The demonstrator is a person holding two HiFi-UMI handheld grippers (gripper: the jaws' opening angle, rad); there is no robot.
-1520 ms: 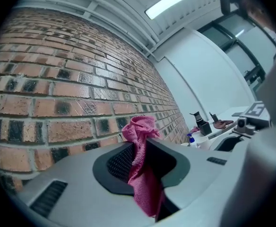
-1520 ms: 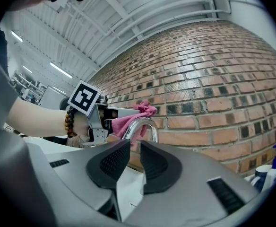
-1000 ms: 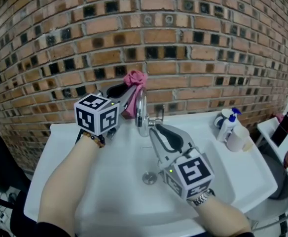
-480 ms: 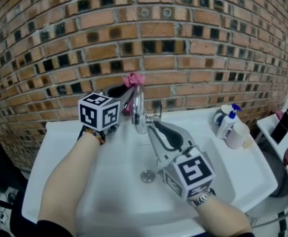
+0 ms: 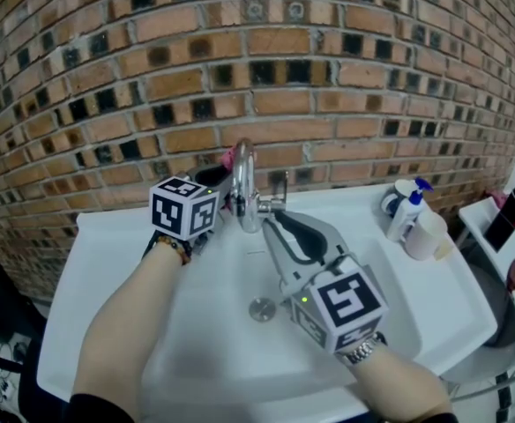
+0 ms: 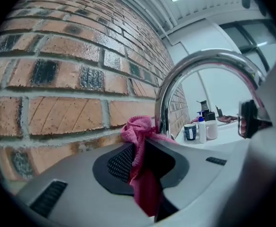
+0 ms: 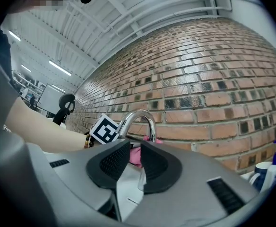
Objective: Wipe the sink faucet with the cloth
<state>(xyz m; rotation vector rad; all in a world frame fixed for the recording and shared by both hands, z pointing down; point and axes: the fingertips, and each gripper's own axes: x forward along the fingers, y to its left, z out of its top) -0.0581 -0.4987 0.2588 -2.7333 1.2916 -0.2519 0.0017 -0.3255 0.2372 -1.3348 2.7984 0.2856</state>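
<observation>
1. The right gripper (image 7: 135,148) is nearest the camera, on the near right of the faucet (image 5: 242,183), above the basin of the white sink (image 5: 116,263). It points at the faucet base. Its fingers (image 7: 112,167) stand narrowly apart. The white sink and a patch of pink show through the gap. A small shiny piece sits at the inner edge of one finger; whether it is touched cannot be told. The fingertips end just beside the faucet base, below its side lever.

2. The drain (image 5: 262,308) lies in the basin, in front of the faucet and left of the right gripper's marker cube.

3. The left gripper (image 6: 141,148) comes in from the faucet's left. Its marker cube sits just beside the spout. Its fingers (image 6: 119,164) are closed on the pink cloth (image 6: 139,129). Part of the cloth hangs down between the pads, and a bunched end stands out past the fingertips.

4. The bunched end of the cloth touches the upright stem of the faucet, on its left and wall side. The chrome spout arches over it.

5. A white bottle with a blue top (image 5: 406,221) and two cups stand on the sink's flat rim, well to the right of the faucet.

6. The brick wall (image 5: 328,77) rises directly behind the faucet.
</observation>
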